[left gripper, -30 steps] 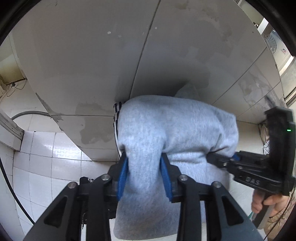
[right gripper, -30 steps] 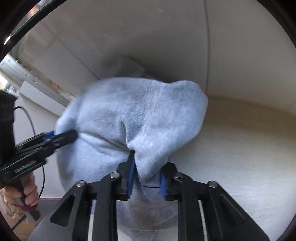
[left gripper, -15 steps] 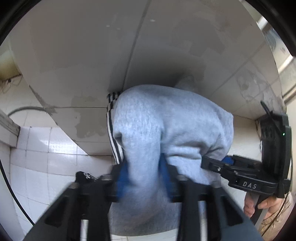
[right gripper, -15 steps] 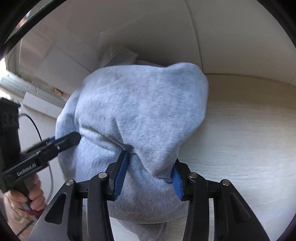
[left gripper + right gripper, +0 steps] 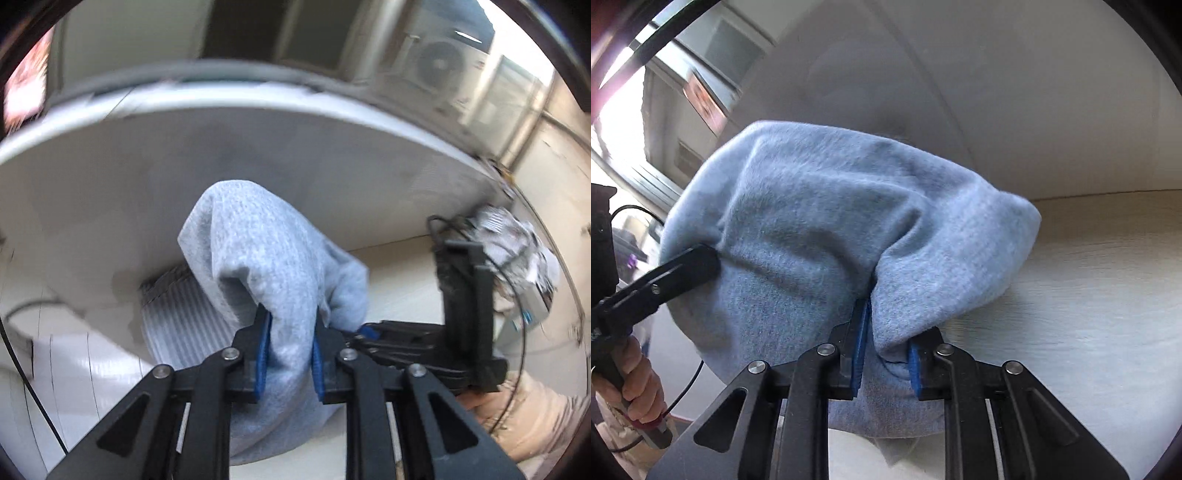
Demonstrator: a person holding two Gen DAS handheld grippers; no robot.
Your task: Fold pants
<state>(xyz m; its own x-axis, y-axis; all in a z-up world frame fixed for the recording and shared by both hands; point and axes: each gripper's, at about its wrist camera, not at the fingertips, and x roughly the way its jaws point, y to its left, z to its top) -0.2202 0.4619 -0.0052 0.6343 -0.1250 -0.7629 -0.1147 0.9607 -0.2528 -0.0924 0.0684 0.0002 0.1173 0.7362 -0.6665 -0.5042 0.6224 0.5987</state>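
The grey sweatpants (image 5: 266, 251) hang bunched above the table, held up by both grippers. In the left wrist view my left gripper (image 5: 291, 325) has a thick fold of the cloth between its blue pads, and its jaws are closing on it. Blurred stripes of the pants (image 5: 177, 306) show below left. My right gripper (image 5: 886, 332) also has a fold of the pants (image 5: 831, 221) between its pads, jaws closing. The left gripper's fingers (image 5: 698, 262) bite the cloth's left edge in the right wrist view. The right gripper's fingertips (image 5: 369, 332) reach in from the right.
A grey tabletop (image 5: 147, 184) meets a pale wood-grain surface (image 5: 1089, 295). White floor tiles (image 5: 74, 369) and a black cable (image 5: 33, 398) lie at the left. An air-conditioner unit (image 5: 439, 66) stands beyond the far edge. A hand (image 5: 639, 387) grips the left handle.
Both grippers have risen with the pants, which hang higher off the table. The left view has tipped up to show the table's far edge. The right jaws widened, then narrowed again on the cloth.
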